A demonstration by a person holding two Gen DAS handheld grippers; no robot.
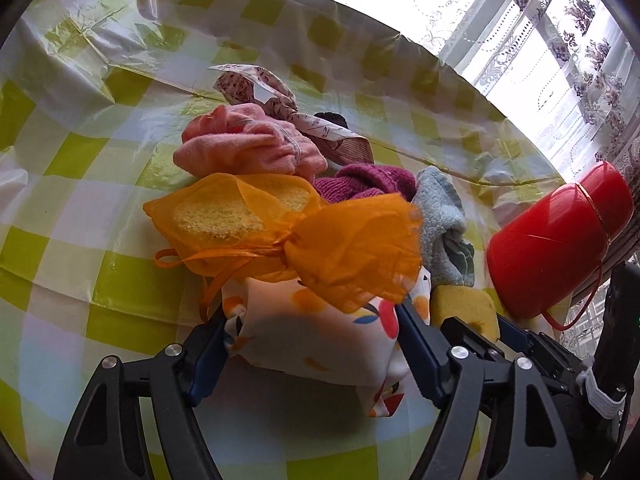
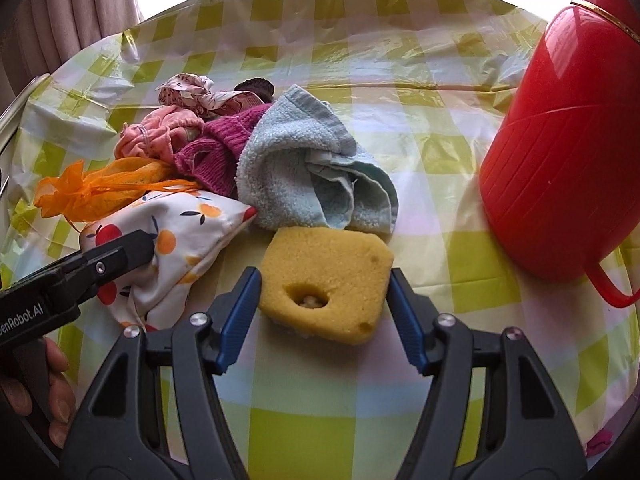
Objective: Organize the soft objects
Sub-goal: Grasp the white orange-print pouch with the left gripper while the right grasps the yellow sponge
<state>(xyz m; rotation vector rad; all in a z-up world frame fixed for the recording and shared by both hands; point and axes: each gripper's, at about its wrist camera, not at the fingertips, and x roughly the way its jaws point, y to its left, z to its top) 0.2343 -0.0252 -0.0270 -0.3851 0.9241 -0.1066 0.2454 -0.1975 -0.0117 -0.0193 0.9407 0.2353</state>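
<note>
Right wrist: right gripper (image 2: 322,304) half open around sponge (image 2: 326,276) – pads not pressing. Left gripper (image 1: 312,344) straddles pouch (image 1: 316,344) – grip unclear.

Right gripper (image 2: 322,308) straddles a yellow sponge (image 2: 326,282) on the checked tablecloth (image 2: 440,216), 1 blue pad at each side, touching or nearly so; contact unclear; left gripper (image 2: 132,250) at the fruit-print pouch (image 2: 180,236); blue towel (image 2: 304,168) just behind the sponge; red bucket (image 2: 560,140) on its side at right; a hand (image 2: 44,396) lower left.
</note>
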